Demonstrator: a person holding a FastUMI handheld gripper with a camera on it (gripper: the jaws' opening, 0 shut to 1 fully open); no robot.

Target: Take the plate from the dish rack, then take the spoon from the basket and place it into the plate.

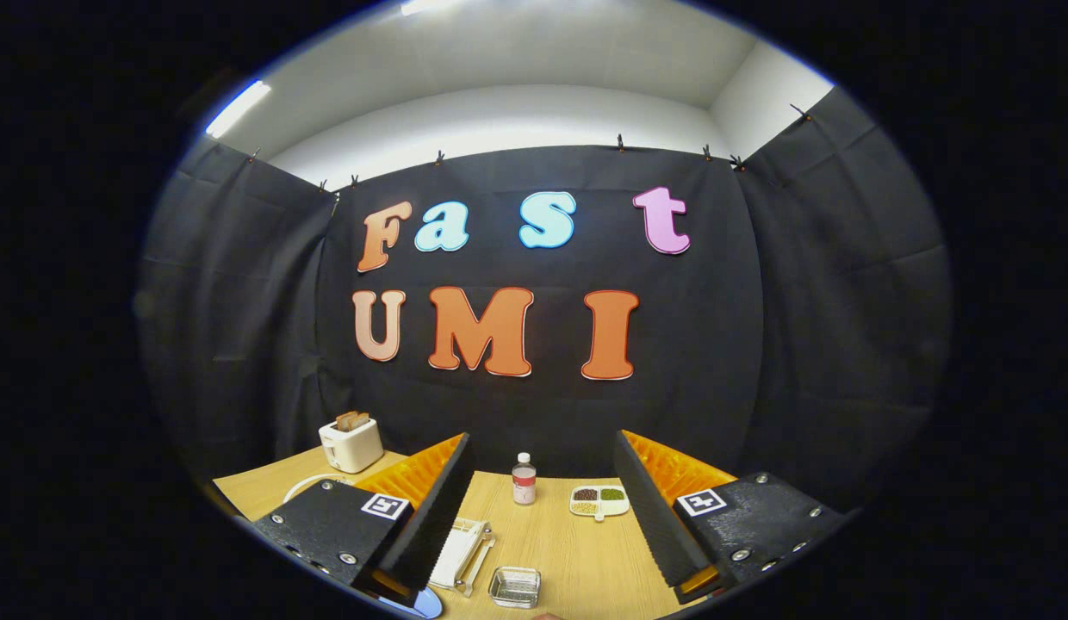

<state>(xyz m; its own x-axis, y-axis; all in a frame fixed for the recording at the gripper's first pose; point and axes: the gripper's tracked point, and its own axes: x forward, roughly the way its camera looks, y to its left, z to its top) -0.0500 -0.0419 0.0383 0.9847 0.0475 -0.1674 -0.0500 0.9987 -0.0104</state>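
Looking along the gripper [543, 525], we find its two fingers spread wide apart and holding nothing, raised above the pale wooden table [577, 560]. Between them, close in, a white slatted dish rack [462, 551] sits just beside the left finger, and a small clear wire-mesh basket [515, 586] rests next to it, nearer us. We think a pale plate stands on edge in the rack, but the finger crowds that spot and we cannot be sure; a blue rounded rim [420, 605] peeks out below the left finger and could equally be a plate lying flat. No spoon is clear enough to call in the basket. Beyond the fingers stand a small clear bottle with a white cap [524, 479] and a white divided dish of coloured grains [599, 501], with a white toaster holding bread slices [350, 442] farther left. For a grasp at the rack, we would tilt down so the rack centres between the fingers, keep them wide, approach the plate's rim squarely, and close gently so it does not catch the slats.
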